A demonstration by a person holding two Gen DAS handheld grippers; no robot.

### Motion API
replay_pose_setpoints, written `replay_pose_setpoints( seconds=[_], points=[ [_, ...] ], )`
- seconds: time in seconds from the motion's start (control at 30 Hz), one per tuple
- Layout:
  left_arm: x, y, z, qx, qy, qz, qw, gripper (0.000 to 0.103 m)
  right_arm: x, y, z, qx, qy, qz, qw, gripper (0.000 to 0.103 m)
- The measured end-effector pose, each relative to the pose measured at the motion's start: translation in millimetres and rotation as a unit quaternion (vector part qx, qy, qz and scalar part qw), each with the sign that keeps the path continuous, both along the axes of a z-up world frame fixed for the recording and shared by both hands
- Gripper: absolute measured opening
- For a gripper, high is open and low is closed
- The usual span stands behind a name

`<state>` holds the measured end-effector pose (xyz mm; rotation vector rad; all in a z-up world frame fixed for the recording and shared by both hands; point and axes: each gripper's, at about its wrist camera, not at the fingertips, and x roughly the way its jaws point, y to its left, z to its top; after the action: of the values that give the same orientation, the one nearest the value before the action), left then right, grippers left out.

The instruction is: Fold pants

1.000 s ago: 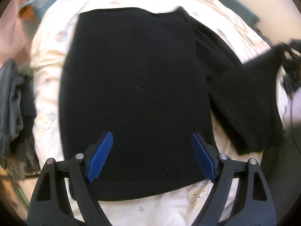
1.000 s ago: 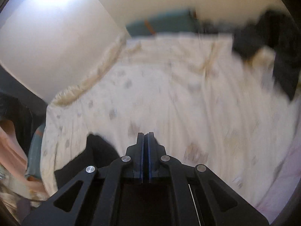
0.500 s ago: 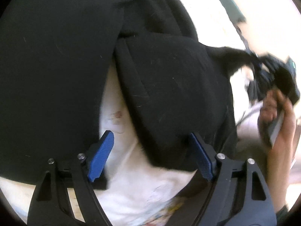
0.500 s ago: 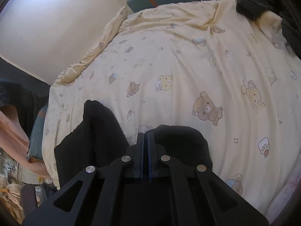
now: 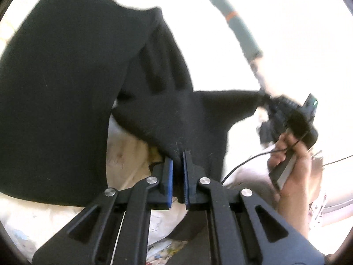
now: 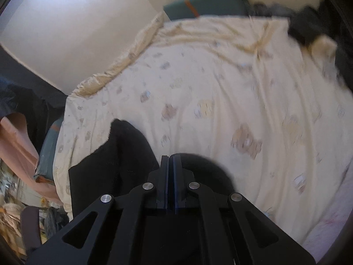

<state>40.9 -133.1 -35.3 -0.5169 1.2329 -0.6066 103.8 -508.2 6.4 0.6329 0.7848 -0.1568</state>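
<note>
The black pants (image 5: 66, 88) lie on a cream bear-print sheet (image 6: 220, 77), with one part lifted and pulled taut. My left gripper (image 5: 177, 154) has its jaws closing tight on a pinch of that lifted cloth, and the blue pads (image 5: 168, 172) press on it. To the right, my right gripper (image 5: 284, 114) holds the far corner of the same stretched part, gripped by a person's hand (image 5: 295, 167). In the right wrist view my right gripper (image 6: 171, 158) is shut, with black pants fabric (image 6: 123, 154) bunched on both sides of its fingers.
A green cushion with an orange stripe (image 6: 205, 2) lies at the head of the bed against the wall. Dark clothes (image 6: 308, 24) are heaped at the far right corner. Pink cloth (image 6: 15, 137) hangs off the bed's left side. A thin cable (image 5: 242, 165) trails from the right gripper.
My left gripper swung right over the pants, came down on the loose part and went from wide open to shut on the cloth, then lifted it. The right gripper stayed shut and shifted a little.
</note>
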Motion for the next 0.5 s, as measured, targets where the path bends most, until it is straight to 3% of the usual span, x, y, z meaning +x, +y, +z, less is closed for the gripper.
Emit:
replay_pose_setpoints(
  seconds=[0.17, 0.23, 0.33, 0.43, 0.5],
  points=[
    [12.7, 24.8, 45.0, -0.058, -0.008, 0.025, 0.9980, 0.005, 7.8, -9.1, 57.1, 0.014, -0.021, 0.021, 0.999, 0.003],
    [15.7, 23.7, 48.4, -0.032, 0.013, 0.005, 0.9994, 0.005, 11.7, -9.3, 86.6, -0.007, -0.035, 0.029, 0.999, 0.003],
    [10.1, 20.6, 39.4, 0.005, 0.003, -0.003, 1.0000, 0.005, 15.1, -5.1, 118.2, -0.032, -0.044, 0.046, 0.997, 0.003],
    [5.0, 18.7, 14.8, 0.020, 0.018, -0.009, 0.9996, 0.005, 22.5, 0.0, 121.3, -0.048, -0.030, 0.061, 0.997, 0.003],
    [1.1, 20.1, -1.0, 0.054, 0.015, -0.009, 0.9984, 0.005, 30.1, 2.9, 111.1, -0.047, -0.012, 0.071, 0.996, 0.003]
  ],
)
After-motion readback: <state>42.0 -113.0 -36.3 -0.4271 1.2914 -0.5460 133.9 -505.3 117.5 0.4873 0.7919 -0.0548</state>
